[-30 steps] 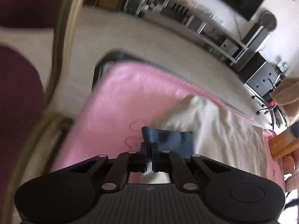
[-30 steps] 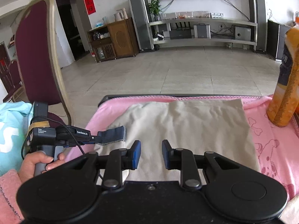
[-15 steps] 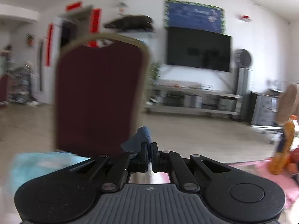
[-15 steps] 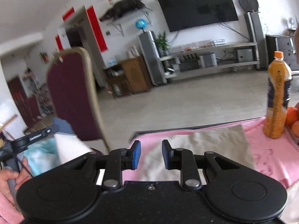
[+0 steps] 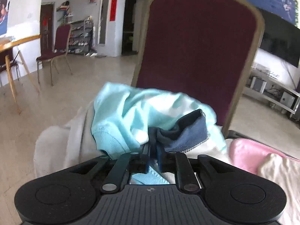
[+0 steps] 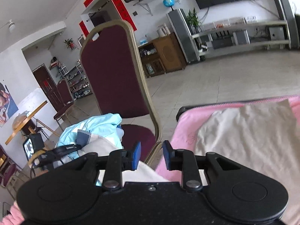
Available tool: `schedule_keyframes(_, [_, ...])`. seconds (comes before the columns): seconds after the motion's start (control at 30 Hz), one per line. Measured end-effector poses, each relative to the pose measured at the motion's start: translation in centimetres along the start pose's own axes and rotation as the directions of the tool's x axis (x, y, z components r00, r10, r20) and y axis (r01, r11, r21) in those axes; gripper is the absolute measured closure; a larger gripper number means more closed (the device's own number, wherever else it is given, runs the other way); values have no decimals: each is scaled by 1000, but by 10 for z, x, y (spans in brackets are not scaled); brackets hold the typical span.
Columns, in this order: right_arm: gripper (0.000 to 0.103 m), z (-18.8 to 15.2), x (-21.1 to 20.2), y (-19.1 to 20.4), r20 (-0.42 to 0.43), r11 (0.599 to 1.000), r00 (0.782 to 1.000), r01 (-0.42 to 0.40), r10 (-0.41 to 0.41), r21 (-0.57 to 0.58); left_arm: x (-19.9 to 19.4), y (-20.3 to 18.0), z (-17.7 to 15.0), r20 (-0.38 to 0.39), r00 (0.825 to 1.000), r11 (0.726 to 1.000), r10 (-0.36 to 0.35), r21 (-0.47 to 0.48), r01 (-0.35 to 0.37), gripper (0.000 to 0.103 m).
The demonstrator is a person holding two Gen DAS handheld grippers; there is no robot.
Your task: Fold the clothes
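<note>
A small dark blue cloth (image 5: 187,133) lies on a heap of clothes on a maroon chair's seat. Its narrow end still sits between the fingers of my left gripper (image 5: 154,150). Those jaws are opening and a slim gap shows beside the cloth. Under it are a light turquoise garment (image 5: 127,118) and a cream one (image 5: 61,144). The right wrist view shows the left gripper (image 6: 79,146) with the blue cloth (image 6: 82,137) at its tip. My right gripper (image 6: 151,155) hangs between chair and table, jaws opening and empty. A folded beige cloth (image 6: 243,131) rests on the pink blanket (image 6: 187,120).
The maroon chair back (image 5: 196,46) with its gold frame rises right behind the heap. The table's dark edge (image 6: 187,108) lies to the right of the chair. More chairs and a wooden table (image 5: 16,43) stand far left across the tiled floor.
My left gripper swung from the pink table over to the chair heap, carrying the blue cloth, and its jaws have parted a little. The right gripper rose and turned left toward the chair.
</note>
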State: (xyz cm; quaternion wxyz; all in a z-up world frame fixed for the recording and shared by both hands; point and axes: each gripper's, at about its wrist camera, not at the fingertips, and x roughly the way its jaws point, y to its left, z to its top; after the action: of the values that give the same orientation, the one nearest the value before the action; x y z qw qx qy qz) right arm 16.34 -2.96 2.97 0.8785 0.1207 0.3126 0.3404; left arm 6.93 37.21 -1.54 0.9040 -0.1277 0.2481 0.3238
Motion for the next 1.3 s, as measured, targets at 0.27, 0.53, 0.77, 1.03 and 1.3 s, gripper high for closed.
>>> schedule_keyframes(0.27, [62, 6, -106, -46, 89, 993, 990, 107, -111, 45, -99, -48, -10, 36, 994, 989, -104, 111, 99, 82])
schedule_keyframes(0.53, [54, -61, -145, -131, -107, 950, 966, 252, -236, 182, -103, -144, -137, -348, 908, 885, -233, 311, 346, 80])
schedule_keyframes(0.77, [90, -131, -95, -202, -314, 914, 922, 313, -227, 257, -55, -187, -203, -594, 780, 860, -196, 278, 427, 95])
schedule_keyframes(1.03, [89, -170, -74, -237, -435, 849, 825, 484, -360, 214, -58, -178, -230, -471, 866, 764, 168, 617, 187, 96])
schedule_keyframes(1.3, [89, -162, -94, -242, -313, 850, 885, 435, -344, 296, -86, -152, -203, -447, 875, 889, -188, 300, 345, 93])
